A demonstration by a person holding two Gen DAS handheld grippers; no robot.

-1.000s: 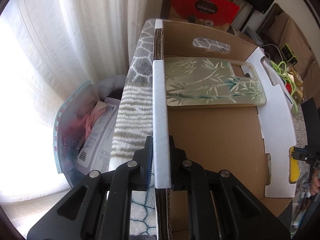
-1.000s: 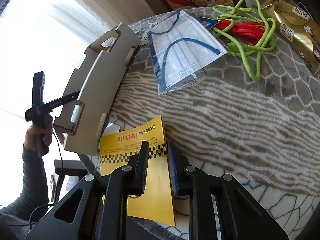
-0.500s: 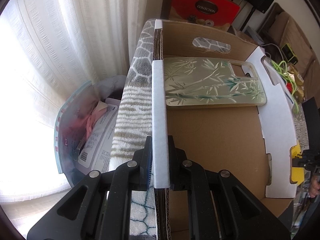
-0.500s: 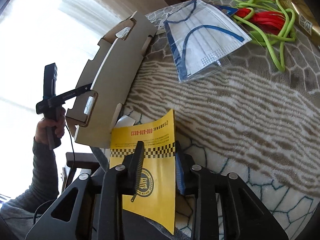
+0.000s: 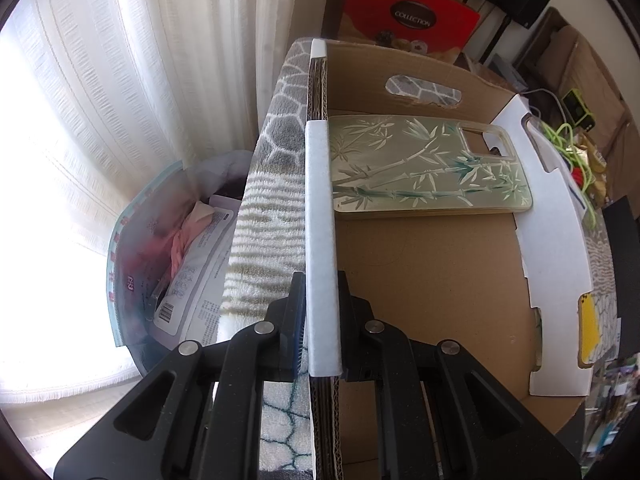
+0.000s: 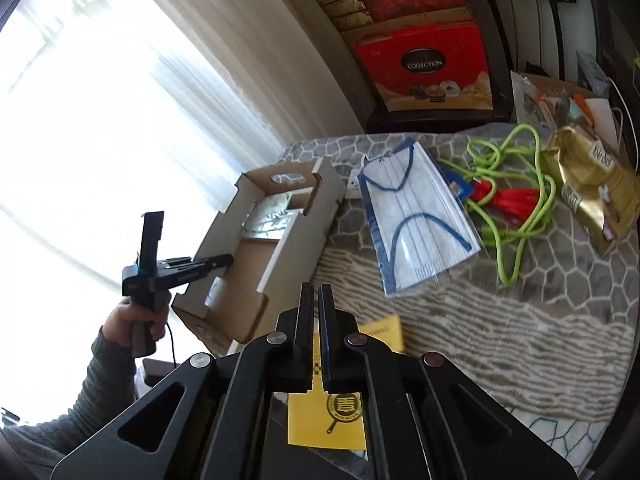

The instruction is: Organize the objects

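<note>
Left tongs [image 5: 322, 320] are clamped narrow on the near wall of the cardboard box [image 5: 440, 280], the pads pressing the white-taped rim from both sides. Judged purpose: to steady the light box so it does not slide on the soft cover while items go in.

Box contents so far: one phone case [image 5: 432, 172] with a bamboo print, lying flat against the far wall under the handle slot. The rest of the floor is bare.

Right tongs [image 6: 316, 336] are pinched tight on a yellow card [image 6: 332, 416], which hangs from the pads above the cover, beside the box. The card is thin, so an edge grip suits it. Likely next stop: the box.

Unsorted, well apart from the box: a bagged face mask [image 6: 416, 224], a green cord [image 6: 516, 216] tangled over something red, and a gold packet [image 6: 592, 184].

Surface: a plush grey and white blanket [image 6: 520, 340] with honeycomb and stripe patterns; whether a desk or a bed lies under it I cannot tell. Room: sheer curtain [image 5: 120, 100] with strong backlight, and red gift boxes [image 6: 424, 68] stacked at the far side.
</note>
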